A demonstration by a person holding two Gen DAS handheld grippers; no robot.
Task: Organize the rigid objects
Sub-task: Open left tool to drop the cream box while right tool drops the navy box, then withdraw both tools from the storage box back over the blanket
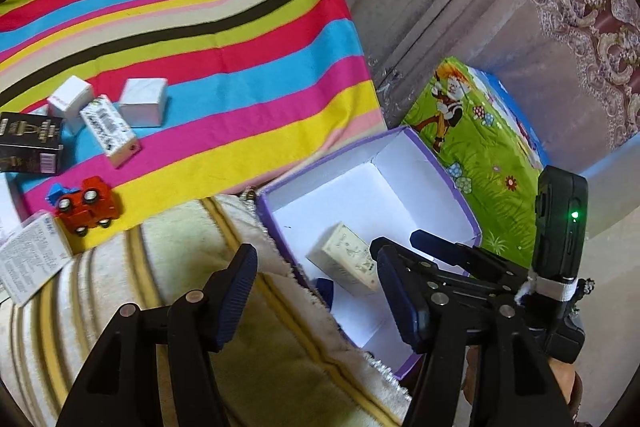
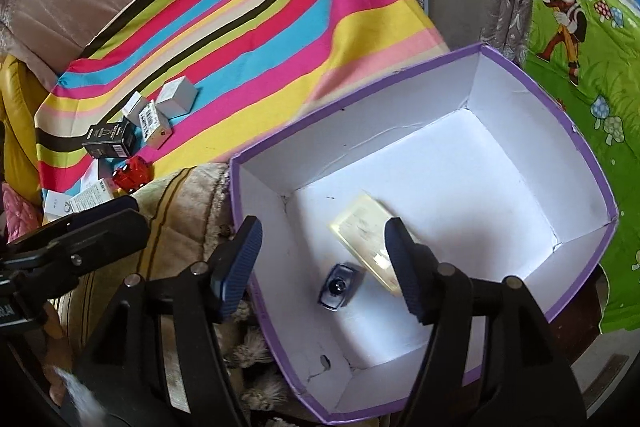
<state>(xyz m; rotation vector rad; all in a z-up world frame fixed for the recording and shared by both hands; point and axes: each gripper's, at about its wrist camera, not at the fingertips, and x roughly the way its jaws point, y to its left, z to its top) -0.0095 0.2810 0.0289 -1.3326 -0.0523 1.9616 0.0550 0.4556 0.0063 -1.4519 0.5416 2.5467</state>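
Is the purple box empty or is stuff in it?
Not empty. The purple box holds a cream carton lying flat and a small blue bottle.

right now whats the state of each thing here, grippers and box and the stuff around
left gripper: open, empty
right gripper: open, empty, over the box
purple box: open, no lid on
cream carton: lying flat inside the box
small blue bottle: inside the box, beside the carton
red toy car: on the striped cloth, outside the box
black carton: lying on the cloth
silver box: on the cloth
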